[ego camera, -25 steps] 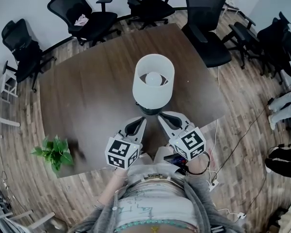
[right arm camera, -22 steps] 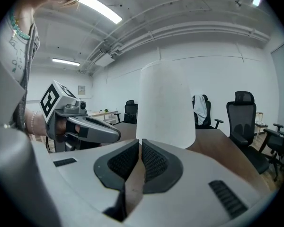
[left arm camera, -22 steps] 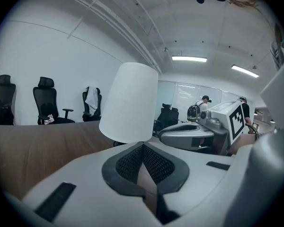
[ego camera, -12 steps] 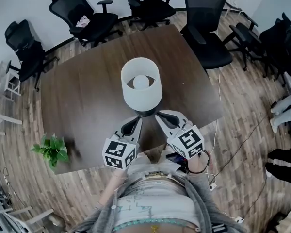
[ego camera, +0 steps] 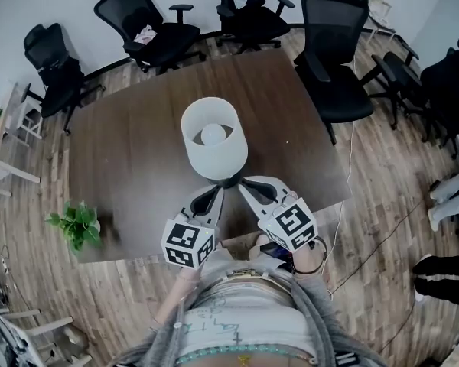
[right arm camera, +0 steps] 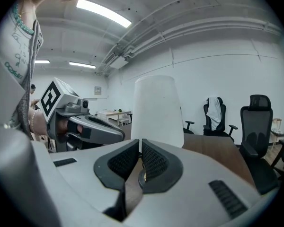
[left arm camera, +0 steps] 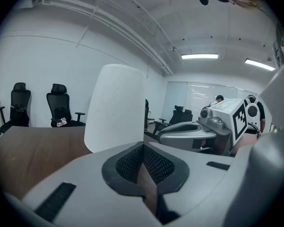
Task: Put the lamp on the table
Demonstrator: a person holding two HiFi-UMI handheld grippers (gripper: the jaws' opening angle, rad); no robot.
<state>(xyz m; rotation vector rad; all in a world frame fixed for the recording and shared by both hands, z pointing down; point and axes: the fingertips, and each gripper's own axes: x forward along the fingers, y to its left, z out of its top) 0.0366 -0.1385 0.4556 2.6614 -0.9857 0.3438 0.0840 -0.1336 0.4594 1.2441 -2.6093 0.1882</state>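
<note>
Left gripper point(ego camera: 218, 193) and right gripper point(ego camera: 242, 184) each have their jaws together. Their tips meet from either side at the dark base point(ego camera: 228, 180) of the lamp point(ego camera: 213, 139). In both gripper views the jaws hide that base, so I cannot tell whether they pinch it or whether it touches the table point(ego camera: 130, 159). The lamp is over the table's near half, its long axis near upright, with the open top up and leaning slightly away. A plant point(ego camera: 76, 224) sits well left of the lamp, and chairs point(ego camera: 340, 60) stand beyond it.
</note>
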